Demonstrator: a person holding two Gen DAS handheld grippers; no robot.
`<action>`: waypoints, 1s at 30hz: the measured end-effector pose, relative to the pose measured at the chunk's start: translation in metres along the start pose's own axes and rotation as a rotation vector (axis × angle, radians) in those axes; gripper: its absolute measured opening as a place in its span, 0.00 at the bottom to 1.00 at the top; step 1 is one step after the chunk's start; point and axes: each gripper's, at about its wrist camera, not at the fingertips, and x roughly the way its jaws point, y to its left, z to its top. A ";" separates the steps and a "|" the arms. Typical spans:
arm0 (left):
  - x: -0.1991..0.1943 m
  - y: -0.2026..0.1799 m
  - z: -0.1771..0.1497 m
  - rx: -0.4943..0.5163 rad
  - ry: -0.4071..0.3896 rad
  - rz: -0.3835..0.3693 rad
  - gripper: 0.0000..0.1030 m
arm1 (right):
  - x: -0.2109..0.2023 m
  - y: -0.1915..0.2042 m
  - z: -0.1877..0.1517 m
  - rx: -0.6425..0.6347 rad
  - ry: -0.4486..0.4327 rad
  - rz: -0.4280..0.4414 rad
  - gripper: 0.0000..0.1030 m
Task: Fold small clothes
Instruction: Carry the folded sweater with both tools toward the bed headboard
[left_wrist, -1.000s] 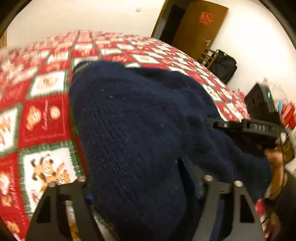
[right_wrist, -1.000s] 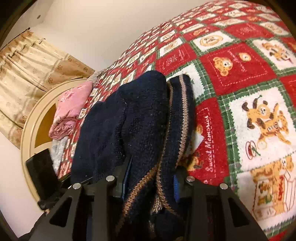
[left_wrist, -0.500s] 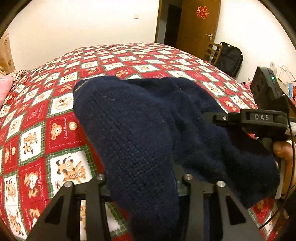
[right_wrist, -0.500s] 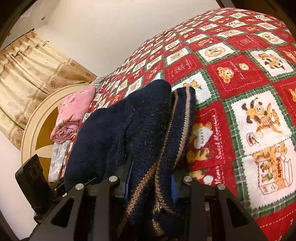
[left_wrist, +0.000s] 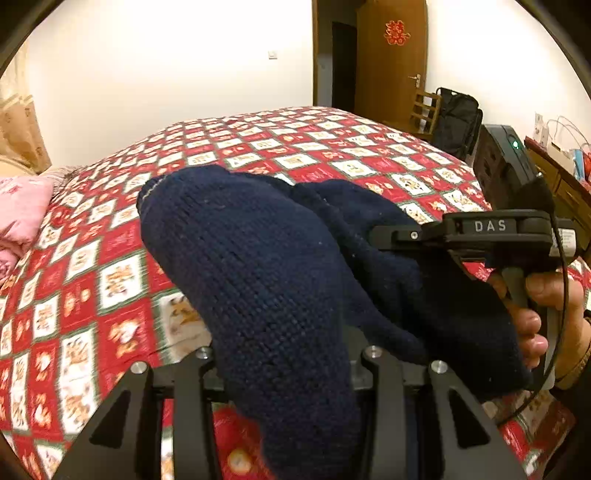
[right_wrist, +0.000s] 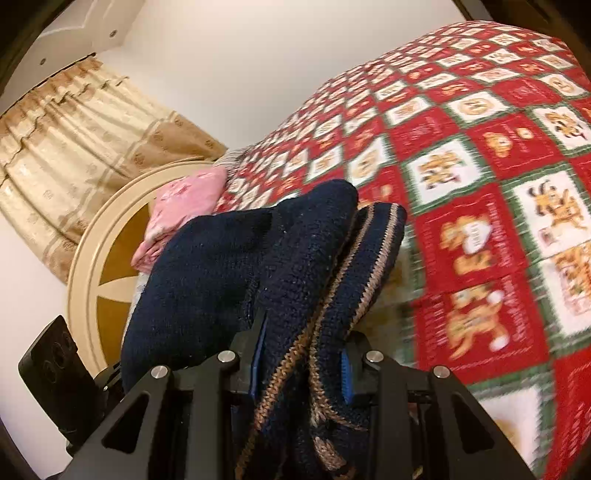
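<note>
A folded navy knit sweater (left_wrist: 258, 266) with brown and tan edge stripes (right_wrist: 332, 266) hangs lifted above the bed between both tools. My left gripper (left_wrist: 284, 369) is shut on its thick plain navy fold, which bulges up between the fingers. My right gripper (right_wrist: 299, 350) is shut on the striped hem end. In the left wrist view the right gripper's black body (left_wrist: 491, 229) and the hand (left_wrist: 535, 314) holding it show at the right, clamped on the sweater's other end.
A red, white and green patchwork bedspread (left_wrist: 295, 147) (right_wrist: 498, 184) covers the bed below. Folded pink clothes (right_wrist: 181, 206) (left_wrist: 18, 218) lie by the round cream headboard (right_wrist: 96, 258). A wooden door, chair and black bag (left_wrist: 458, 118) stand beyond the bed.
Both grippers have risen, lifting the sweater off the bedspread. The left gripper's fingers have narrowed onto the navy fold. More of the room shows in both views.
</note>
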 end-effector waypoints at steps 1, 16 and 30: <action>-0.008 0.005 -0.003 -0.007 -0.001 0.004 0.40 | 0.001 0.009 -0.004 -0.011 0.004 0.008 0.32; -0.109 0.082 -0.058 -0.146 -0.063 0.121 0.40 | 0.052 0.138 -0.054 -0.103 0.094 0.184 0.32; -0.178 0.144 -0.117 -0.281 -0.132 0.214 0.40 | 0.107 0.245 -0.091 -0.239 0.186 0.246 0.32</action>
